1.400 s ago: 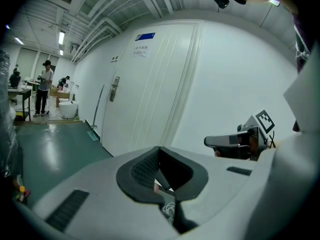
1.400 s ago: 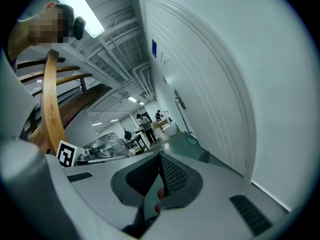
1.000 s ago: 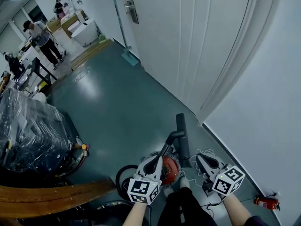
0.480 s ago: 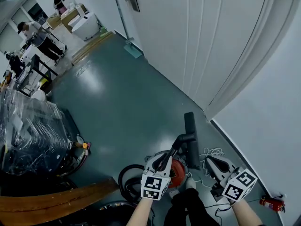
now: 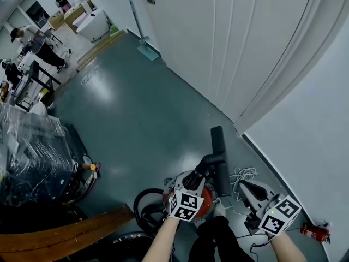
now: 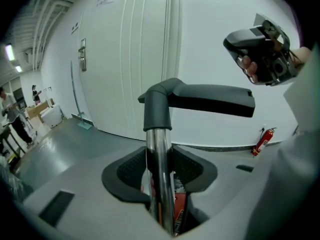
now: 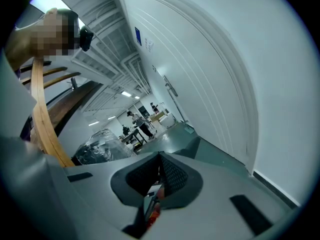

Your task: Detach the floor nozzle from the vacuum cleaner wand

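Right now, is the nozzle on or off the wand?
On: the nozzle, by its grey neck, caps the metal wand, which stands inside the left claw, jaws opening.

Left gripper, jaws opening around wand, floor nozzle at its end

Dark grey floor nozzle sits attached to the chrome wand.
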`<state>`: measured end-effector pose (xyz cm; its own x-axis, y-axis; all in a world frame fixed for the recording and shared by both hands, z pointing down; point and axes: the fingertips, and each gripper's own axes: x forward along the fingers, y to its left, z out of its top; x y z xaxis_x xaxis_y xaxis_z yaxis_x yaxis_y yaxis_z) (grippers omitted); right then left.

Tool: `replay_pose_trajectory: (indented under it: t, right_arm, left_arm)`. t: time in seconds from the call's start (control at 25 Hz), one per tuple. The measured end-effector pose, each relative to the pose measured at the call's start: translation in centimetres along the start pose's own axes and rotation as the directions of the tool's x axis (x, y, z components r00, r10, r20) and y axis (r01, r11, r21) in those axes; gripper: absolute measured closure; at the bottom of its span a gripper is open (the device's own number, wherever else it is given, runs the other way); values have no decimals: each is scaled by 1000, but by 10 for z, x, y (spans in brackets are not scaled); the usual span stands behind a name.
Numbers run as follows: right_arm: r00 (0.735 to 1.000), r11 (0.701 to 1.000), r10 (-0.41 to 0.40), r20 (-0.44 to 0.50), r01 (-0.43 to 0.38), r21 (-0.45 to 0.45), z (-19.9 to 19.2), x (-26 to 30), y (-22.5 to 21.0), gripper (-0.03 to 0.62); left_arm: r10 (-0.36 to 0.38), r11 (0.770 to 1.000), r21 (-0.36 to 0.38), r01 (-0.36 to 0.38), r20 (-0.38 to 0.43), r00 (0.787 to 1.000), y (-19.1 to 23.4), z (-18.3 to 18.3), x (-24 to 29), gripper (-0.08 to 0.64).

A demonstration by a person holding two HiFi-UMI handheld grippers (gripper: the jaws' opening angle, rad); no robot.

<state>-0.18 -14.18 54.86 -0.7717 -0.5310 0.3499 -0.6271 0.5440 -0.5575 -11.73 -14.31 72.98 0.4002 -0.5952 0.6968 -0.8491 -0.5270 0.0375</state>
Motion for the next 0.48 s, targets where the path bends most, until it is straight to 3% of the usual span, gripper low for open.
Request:
replay_pose_trajectory:
  t: [0.24, 0.48]
  right_arm:
    - [999, 1000, -23, -35, 23, 1, -3, 8, -11, 574]
    - [985, 990, 9, -171, 15, 137, -25, 34, -33, 571]
  left_arm:
    - [11, 1000, -14, -11, 11, 1000, 2, 1, 2, 403]
    - [24, 1000, -20, -24, 15, 1000, 2, 1, -1, 403]
